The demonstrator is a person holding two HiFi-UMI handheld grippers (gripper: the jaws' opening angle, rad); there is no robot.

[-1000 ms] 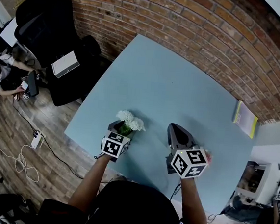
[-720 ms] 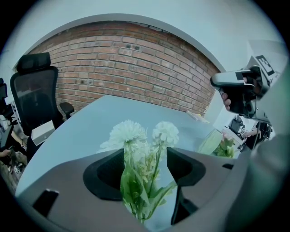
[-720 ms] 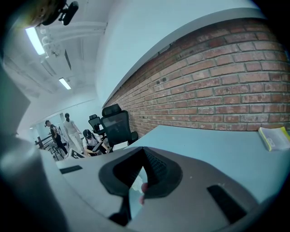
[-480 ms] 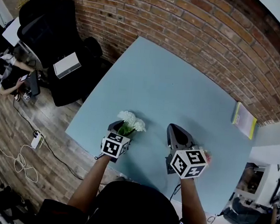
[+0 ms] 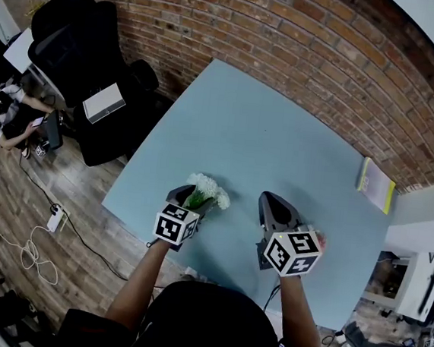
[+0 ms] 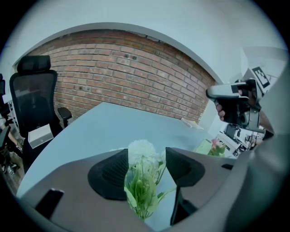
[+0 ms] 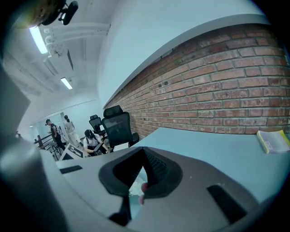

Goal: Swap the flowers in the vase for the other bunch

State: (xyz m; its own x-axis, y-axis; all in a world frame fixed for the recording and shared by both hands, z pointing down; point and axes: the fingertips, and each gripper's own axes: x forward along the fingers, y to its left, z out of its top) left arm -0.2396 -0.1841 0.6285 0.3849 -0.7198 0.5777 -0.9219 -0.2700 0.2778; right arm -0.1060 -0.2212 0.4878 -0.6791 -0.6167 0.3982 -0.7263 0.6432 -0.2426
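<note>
White flowers (image 6: 142,152) risen slightly over table (image 5: 281,137) (green stems pinched by left tool (image 6: 146,159)), right tool (image 7: 143,172) closed

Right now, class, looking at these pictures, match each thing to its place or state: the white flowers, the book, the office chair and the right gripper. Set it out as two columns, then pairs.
Things
1. white flowers
2. book
3. office chair
4. right gripper

Places or states
A. jaws together
B. on the floor by the brick wall
C. held between the jaws of the left gripper
D. lying near the edge of the table

Pairs: 1-C, 2-D, 3-B, 4-A
</note>
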